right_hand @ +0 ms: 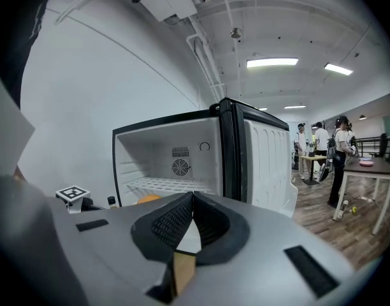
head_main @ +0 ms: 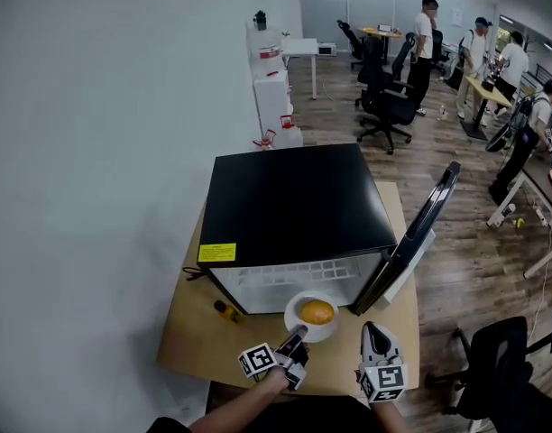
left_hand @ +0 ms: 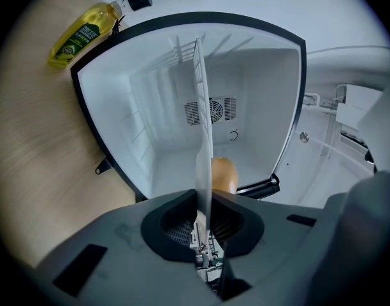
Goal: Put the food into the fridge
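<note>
In front of the open black mini fridge [head_main: 294, 206], at the mouth of its white compartment, a round white plate [head_main: 333, 328] carries an orange-brown rounded piece of food [head_main: 317, 311]. The left tongs [head_main: 297, 336] are clamped on the plate's near rim. The right tongs [head_main: 373, 330] hover just right of the plate, near the foot of the swung-out fridge door [head_main: 420, 233], with jaws together and nothing between them.

I judge the step in hand to be carrying the plate into the fridge. It has reached the opening but is not yet inside. The next move calls for sliding it forward and level so the food does not roll. It must also clear the white wire shelf [right_hand: 163, 185] before being set down and released.

The head view shows the layout: the fridge on the pale wooden surface [head_main: 195, 332], both tongs, and a small yellow bottle [head_main: 227, 312] left of the fridge front. It cannot show the grip itself. The left gripper view does, with the plate edge-on as 1 thin white line [left_hand: 203, 190] pinched between the pads and the food [left_hand: 224, 174] beyond. Only the right gripper view shows the shelf's height inside the fridge. It also confirms that those tongs [right_hand: 190, 218] are closed and empty.
</note>
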The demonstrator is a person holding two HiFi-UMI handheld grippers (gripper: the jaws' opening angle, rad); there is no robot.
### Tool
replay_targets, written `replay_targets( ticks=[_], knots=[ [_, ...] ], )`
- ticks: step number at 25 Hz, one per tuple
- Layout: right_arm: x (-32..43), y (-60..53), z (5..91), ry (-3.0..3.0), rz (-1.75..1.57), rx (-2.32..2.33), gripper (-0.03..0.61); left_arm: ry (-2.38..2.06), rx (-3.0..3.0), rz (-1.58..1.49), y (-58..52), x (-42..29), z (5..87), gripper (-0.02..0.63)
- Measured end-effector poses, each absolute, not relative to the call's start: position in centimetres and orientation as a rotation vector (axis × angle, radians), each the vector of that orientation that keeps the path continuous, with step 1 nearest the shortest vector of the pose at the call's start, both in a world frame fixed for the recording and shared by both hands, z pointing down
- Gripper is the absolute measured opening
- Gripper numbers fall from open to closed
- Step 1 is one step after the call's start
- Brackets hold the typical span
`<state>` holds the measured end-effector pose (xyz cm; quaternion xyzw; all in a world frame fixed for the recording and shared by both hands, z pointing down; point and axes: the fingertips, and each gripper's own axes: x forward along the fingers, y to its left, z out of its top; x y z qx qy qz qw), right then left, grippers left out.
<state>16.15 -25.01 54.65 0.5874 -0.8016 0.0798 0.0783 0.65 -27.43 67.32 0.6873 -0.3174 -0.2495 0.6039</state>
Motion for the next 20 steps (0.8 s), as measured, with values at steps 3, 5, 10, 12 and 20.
replay_targets(
  ticks=[3, 5, 10, 12, 20],
  knots=[
    [16.5, -26.5, 55.2, -2.419, 0.248, 1.739, 0.06, -0.754, 1.588, -0.581, -29.3, 1.2, 68.6, 0.034],
    [16.6, -27.4, 55.6, -2.419, 0.243, 1.736, 0.06, -0.766, 1.581, -0.587, -30.5, 1.4, 69.3, 0.034],
    [16.5, -29.5, 56.1, -2.417, 0.254, 1.764, 0.06, -0.808, 1.572, -0.598, -33.0, 1.0, 71.5, 0.034],
    [15.9, -30.2, 56.5, -2.44, 0.268, 1.734, 0.06, -0.811, 1.554, -0.614, -34.1, 0.9, 72.5, 0.034],
    [12.4, -30.5, 59.8, -2.489, 0.35, 1.555, 0.06, -0.785, 1.574, -0.624, -37.6, 2.1, 75.9, 0.031]
  ],
)
